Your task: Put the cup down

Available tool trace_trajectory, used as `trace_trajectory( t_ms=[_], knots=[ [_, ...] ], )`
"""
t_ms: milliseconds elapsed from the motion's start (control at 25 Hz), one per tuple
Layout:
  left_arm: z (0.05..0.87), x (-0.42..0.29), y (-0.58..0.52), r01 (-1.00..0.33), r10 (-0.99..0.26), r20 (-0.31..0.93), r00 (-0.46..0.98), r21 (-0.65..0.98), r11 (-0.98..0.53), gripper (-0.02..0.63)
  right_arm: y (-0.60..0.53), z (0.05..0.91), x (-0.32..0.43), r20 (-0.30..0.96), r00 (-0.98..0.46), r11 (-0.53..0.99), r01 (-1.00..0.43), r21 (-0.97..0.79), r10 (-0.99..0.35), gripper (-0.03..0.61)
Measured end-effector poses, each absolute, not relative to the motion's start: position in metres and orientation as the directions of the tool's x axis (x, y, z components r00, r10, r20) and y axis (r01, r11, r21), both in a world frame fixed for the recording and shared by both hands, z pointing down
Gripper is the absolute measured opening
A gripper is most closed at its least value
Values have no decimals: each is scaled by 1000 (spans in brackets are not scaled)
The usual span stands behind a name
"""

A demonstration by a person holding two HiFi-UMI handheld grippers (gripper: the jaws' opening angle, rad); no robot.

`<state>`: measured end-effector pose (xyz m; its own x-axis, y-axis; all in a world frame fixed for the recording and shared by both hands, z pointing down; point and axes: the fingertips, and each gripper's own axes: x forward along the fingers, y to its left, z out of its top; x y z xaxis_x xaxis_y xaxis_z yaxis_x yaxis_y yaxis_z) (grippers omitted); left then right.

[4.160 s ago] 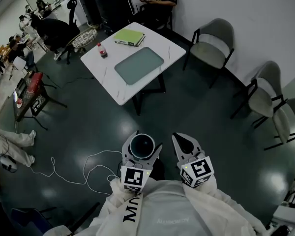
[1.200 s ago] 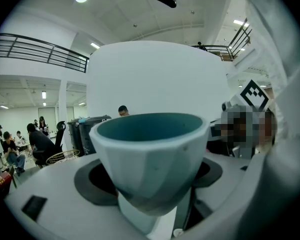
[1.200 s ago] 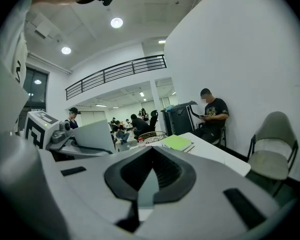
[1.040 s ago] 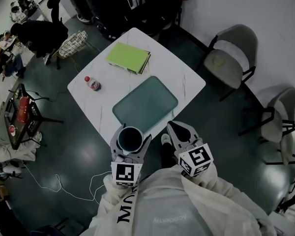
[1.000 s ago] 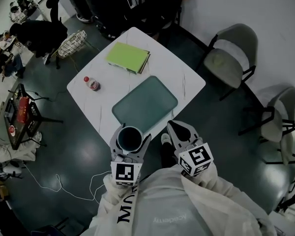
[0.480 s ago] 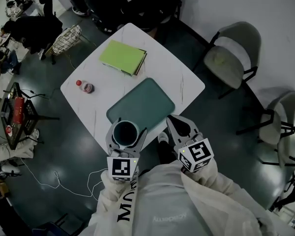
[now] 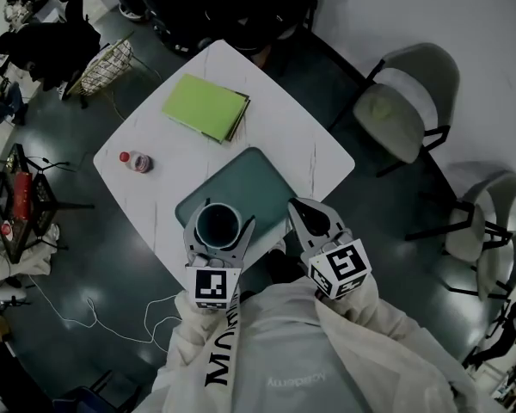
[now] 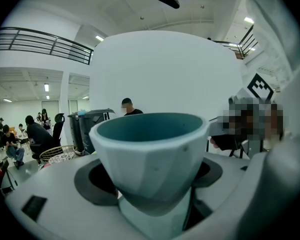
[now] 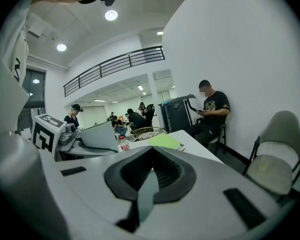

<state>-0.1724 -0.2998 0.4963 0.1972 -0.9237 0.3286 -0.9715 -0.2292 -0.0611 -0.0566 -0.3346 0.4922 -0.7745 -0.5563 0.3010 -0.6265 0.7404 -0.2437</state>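
White square table on a dark glossy floor, set close to a white wall. On the table: a teal mat near the person's edge, a green folder at the far side, and a small red-capped bottle lying at the left. Grey chairs stand along the wall; a white cable trails on the floor. A balcony railing runs overhead, and a seated person is by the wall.

Left gripper: jaws wide, clamped on the cup, which is upright over the mat's near edge; contact with the mat cannot be judged. Right gripper: jaws together, empty, just beside the cup.
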Motion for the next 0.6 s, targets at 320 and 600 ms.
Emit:
trace_trajectory(
  t_ms=[320,600],
  knots=[
    [521,-171,-338,-968,-917,344,200,-75,-239,397,-363,511,-70,328,-787,758,-605,-243,-523,5],
    [540,-169,-358,-970,-920,340,194,-73,-232,397,-382,524,-76,339,-790,767,-597,-235,-511,5]
  ],
)
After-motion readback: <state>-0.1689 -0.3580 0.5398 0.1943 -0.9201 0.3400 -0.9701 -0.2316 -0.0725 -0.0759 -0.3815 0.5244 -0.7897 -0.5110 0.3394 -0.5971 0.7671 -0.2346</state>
